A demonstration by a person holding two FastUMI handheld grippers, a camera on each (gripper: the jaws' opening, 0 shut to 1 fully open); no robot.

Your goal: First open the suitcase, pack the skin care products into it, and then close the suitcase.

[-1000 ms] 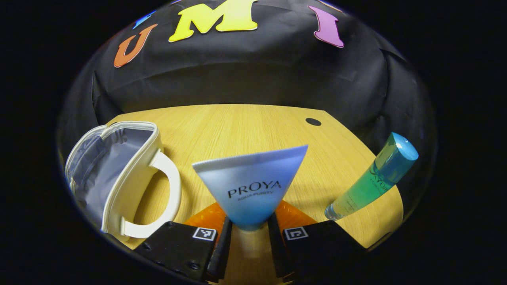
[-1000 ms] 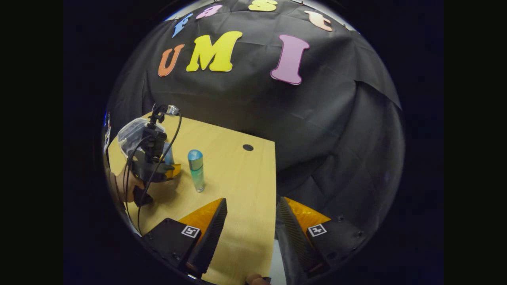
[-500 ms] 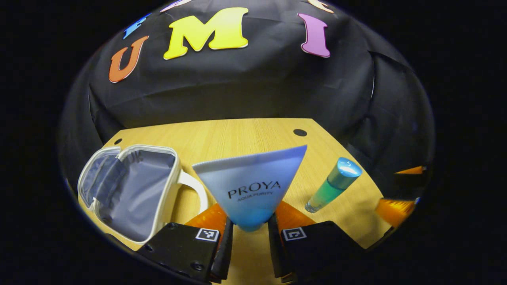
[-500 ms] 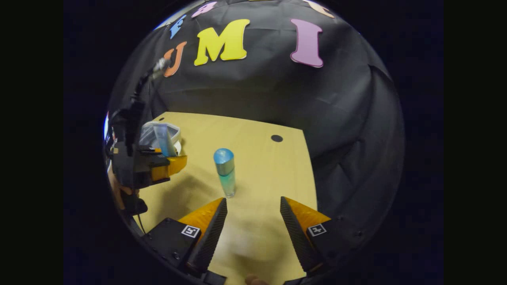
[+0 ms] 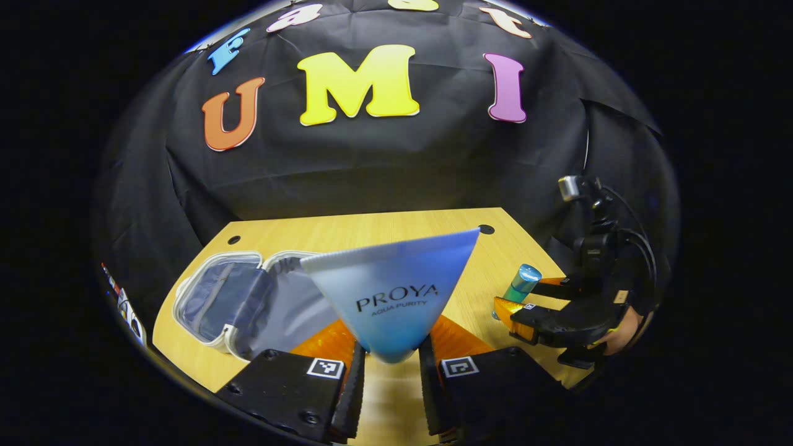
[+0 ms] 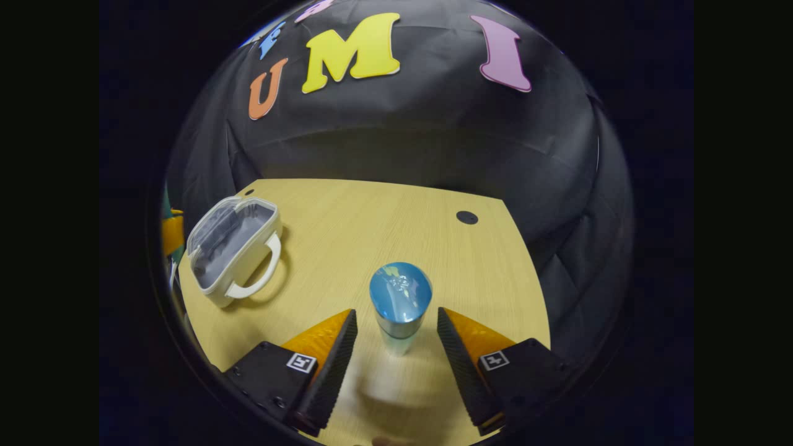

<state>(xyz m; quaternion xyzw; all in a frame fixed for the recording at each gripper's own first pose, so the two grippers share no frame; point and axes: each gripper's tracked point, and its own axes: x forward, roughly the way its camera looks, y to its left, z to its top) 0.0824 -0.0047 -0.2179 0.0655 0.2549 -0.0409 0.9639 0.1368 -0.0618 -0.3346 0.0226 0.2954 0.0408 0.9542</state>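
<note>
A: Where does the packing stand?

B: The suitcase (image 6: 232,248), a small white case with a loop handle, lies open on the tabletop (image 6: 372,210) toward its left side, lid folded back and grey lining showing. So the opening is done. I can see nothing packed inside it yet.

A: And the skin care products?

B: There are two. The tube (image 5: 391,288), pale blue and flaring to a flat crimped end, is clamped at its narrow cap end between the jaws of the left gripper (image 5: 390,371) and held up off the tabletop. In the left gripper view the tube's wide end overlaps the open suitcase (image 5: 248,300), so it looks close to going in, though I can't tell whether it is over the opening or only in front of it.

A: The other one?

B: The bottle (image 6: 399,306), greenish with a blue domed cap, stands upright on the tabletop, well apart from the suitcase. The right gripper (image 6: 396,347) has its jaws apart on either side of it, with gaps both ways, so no grip yet. From the left gripper view you can see that right gripper (image 5: 526,310) reaching around the bottle (image 5: 519,284).

A: So what's left?

B: By my reckoning, most of it: set the tube in, grasp and carry the bottle over, then close the lid.
</note>
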